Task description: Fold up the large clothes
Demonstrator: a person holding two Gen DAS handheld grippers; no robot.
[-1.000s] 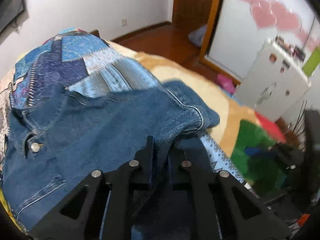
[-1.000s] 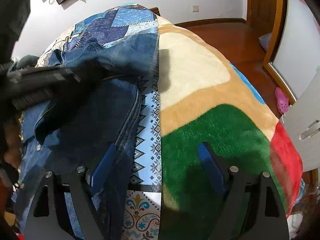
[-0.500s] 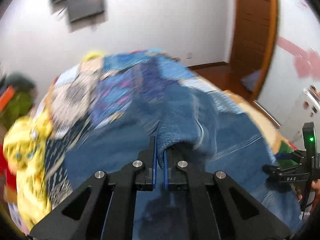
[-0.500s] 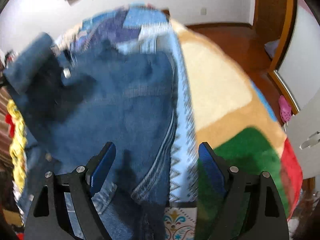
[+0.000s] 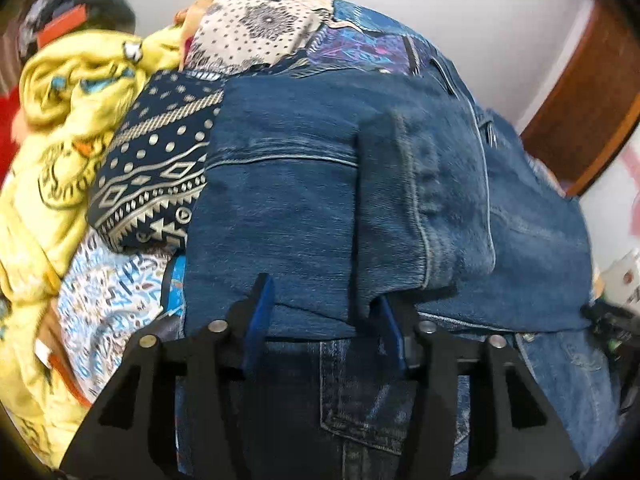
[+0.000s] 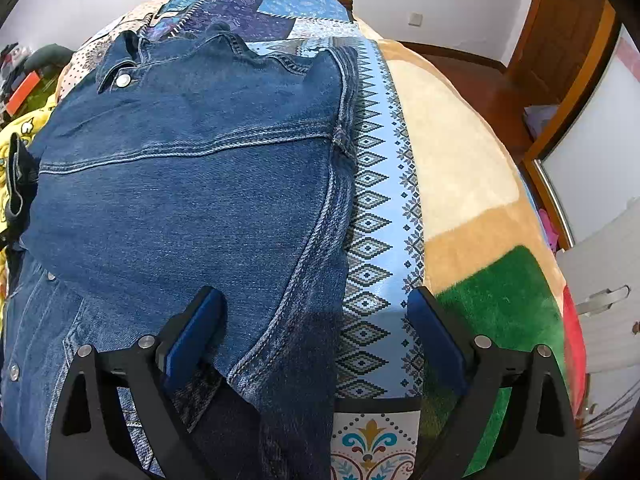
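**Denim jacket laid over the bed, sleeve just let go**

Denim jacket [image 6: 188, 184] lies spread back-up across the patchwork bedspread [image 6: 376, 216], collar at the far end and hem toward me, with a plush blanket [image 6: 460, 168] to its right and a heap of yellow clothing [image 5: 68, 120] off to its left.

In the left wrist view a folded sleeve [image 5: 424, 208] lies lengthwise over the back panel. My left gripper [image 5: 324, 320] has just been opening; its jaws stand about half apart with the cuff end between them, and I judge the pads are no longer pressing on it. My right gripper [image 6: 312, 336] has also just been widening and stands nearly fully spread over the jacket's right side seam, holding nothing.

I expect this cloth to handle heavy and thick: soft enough to drape, stiff enough to hold a crease where I lay it, and not slippery. Doubled seams and the cuff are bulky, so a wide jaw suits them. The metal buttons [image 6: 123, 79] near the collar would make poor bite points. For the next fold I would take the hem edge or the stitched side seam, where the layers are firm and will not stretch.
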